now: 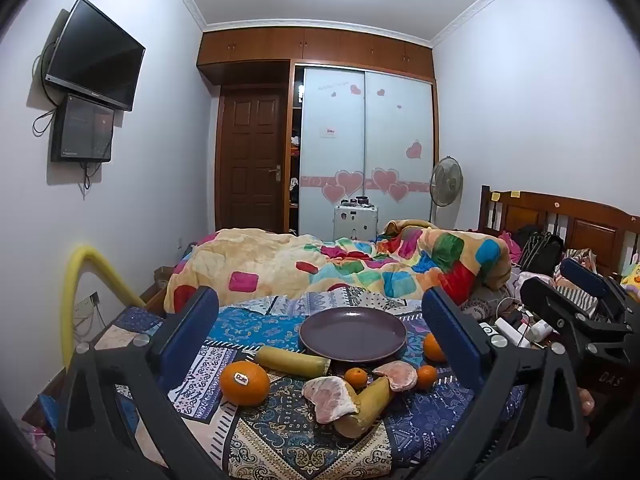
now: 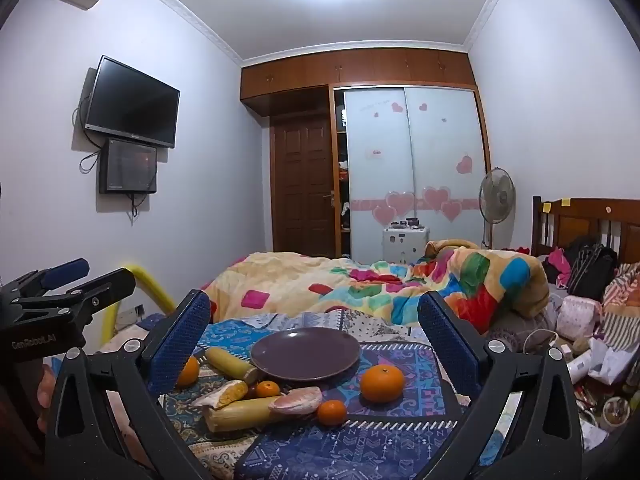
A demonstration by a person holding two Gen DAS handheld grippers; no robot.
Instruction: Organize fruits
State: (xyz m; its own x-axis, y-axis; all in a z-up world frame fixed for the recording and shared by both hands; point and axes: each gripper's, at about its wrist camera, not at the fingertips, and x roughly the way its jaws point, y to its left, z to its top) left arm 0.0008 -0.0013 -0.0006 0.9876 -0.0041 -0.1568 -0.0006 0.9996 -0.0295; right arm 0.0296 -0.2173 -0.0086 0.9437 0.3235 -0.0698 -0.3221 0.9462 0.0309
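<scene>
An empty purple plate [image 1: 352, 334] [image 2: 306, 354] lies on the patterned bedspread. In front of it lie a large orange with a sticker [image 1: 244, 383], two banana pieces [image 1: 292, 361] [image 1: 366, 404], two peeled pomelo segments [image 1: 330, 398] [image 1: 396, 374], and small tangerines [image 1: 355, 377] [image 1: 426, 376]. Another orange [image 2: 382, 383] sits right of the plate. My left gripper [image 1: 320, 332] is open and empty above the fruit. My right gripper [image 2: 314, 336] is open and empty, also short of the fruit. Each gripper shows in the other's view [image 1: 576, 300] [image 2: 72, 284].
A colourful blanket [image 1: 340, 264] is heaped behind the plate. Cables, chargers and bags [image 1: 520, 324] clutter the right side by the wooden headboard [image 2: 588, 220]. A yellow foam tube [image 1: 88, 280] arches at the left edge. A wardrobe, door and fan stand at the far wall.
</scene>
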